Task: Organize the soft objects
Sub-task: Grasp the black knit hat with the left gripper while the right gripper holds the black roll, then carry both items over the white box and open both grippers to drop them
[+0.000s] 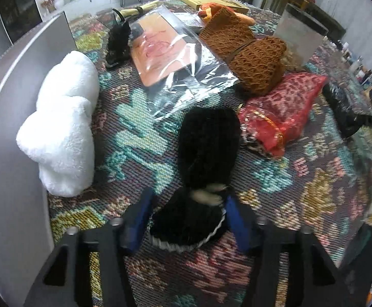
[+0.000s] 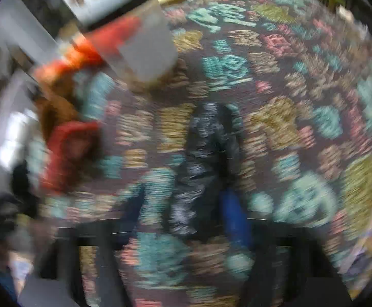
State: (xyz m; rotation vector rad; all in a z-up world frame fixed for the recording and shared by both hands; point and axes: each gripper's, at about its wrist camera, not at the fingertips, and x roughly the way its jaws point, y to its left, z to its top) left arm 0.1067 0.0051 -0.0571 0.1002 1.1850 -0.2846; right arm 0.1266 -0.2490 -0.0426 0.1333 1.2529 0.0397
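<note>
A black fuzzy soft item (image 1: 206,143) with a cream tuft and a white braided trim lies on the patterned rug (image 1: 288,192). Its near end sits between the blue pads of my left gripper (image 1: 187,217), which stands open around it; the right pad touches its edge. The right wrist view is badly blurred. There a dark grey fabric bundle (image 2: 209,143) lies on the rug (image 2: 288,76), its near end between the fingers of my right gripper (image 2: 183,212). Blur hides whether those pads press on it.
A white plush (image 1: 63,117) leans against a curved grey panel (image 1: 4,128) at left. Behind the black item lie a clear plastic bag (image 1: 175,69), a brown knit piece (image 1: 247,53), a red mesh pouch (image 1: 280,112) and a grey container (image 1: 298,30). The red pouch (image 2: 68,153) lies left of my right gripper.
</note>
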